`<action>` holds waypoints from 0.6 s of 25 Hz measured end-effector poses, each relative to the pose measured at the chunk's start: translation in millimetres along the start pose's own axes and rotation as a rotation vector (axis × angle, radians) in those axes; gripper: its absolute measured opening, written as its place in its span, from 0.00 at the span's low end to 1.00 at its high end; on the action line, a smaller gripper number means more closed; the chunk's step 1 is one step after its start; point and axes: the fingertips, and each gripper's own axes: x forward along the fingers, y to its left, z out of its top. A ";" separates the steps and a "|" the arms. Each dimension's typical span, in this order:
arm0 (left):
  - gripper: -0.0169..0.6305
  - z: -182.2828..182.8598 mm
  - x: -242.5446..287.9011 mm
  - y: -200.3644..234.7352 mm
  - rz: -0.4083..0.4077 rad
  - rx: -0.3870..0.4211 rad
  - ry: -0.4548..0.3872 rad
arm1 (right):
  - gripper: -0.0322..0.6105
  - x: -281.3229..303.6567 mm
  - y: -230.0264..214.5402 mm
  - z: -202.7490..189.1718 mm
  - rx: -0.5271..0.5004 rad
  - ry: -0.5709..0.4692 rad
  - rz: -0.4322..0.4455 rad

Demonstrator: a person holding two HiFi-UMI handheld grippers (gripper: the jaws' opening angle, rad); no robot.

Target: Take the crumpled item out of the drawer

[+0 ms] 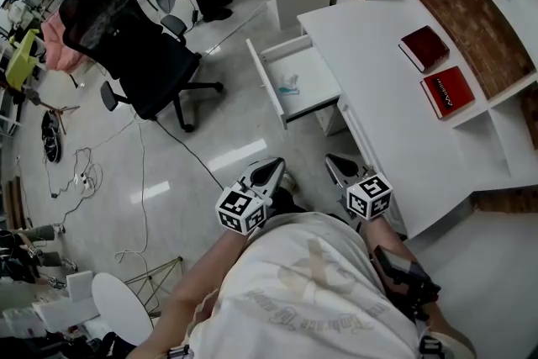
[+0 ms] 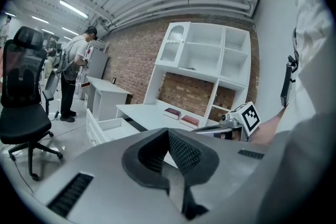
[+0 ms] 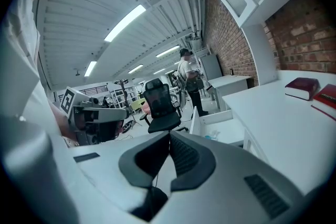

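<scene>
Nearest, at six o'clock of the head view: white shirt [image 1: 311, 290] of the person. Just beyond it, left gripper [image 1: 269, 173] and right gripper [image 1: 340, 167], side by side, both aimed toward twelve o'clock. Clenched on nothing, both of them: in each gripper view, jaws pressed together, with no thing between.

Straight ahead at twelve o'clock, well apart from both grippers: open drawer [image 1: 316, 73] of the white desk [image 1: 378, 105]. Inside, near the front panel, toward eight o'clock of the drawer floor: crumpled item [image 1: 288, 85], alone there. Seen also in the right gripper view, very small, at three o'clock of the closed tips.

Looks pale, whitish with a blue-green tint, wrinkled and irregular, lying low. Too small to say whether paper, film or cloth.

Probably very light and soft, easy to squash, not fragile. May slide on the smooth drawer floor when pushed. Best taken at a raised fold near the middle, from above, with jaws first opened wider than the bundle and then closed gently. Reaching not yet begun, to judge from the gap.
</scene>
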 end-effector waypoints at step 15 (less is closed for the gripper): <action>0.06 -0.8 20.5 26.3 0.039 -0.061 0.010 | 0.09 27.6 -26.3 3.6 0.020 0.058 0.008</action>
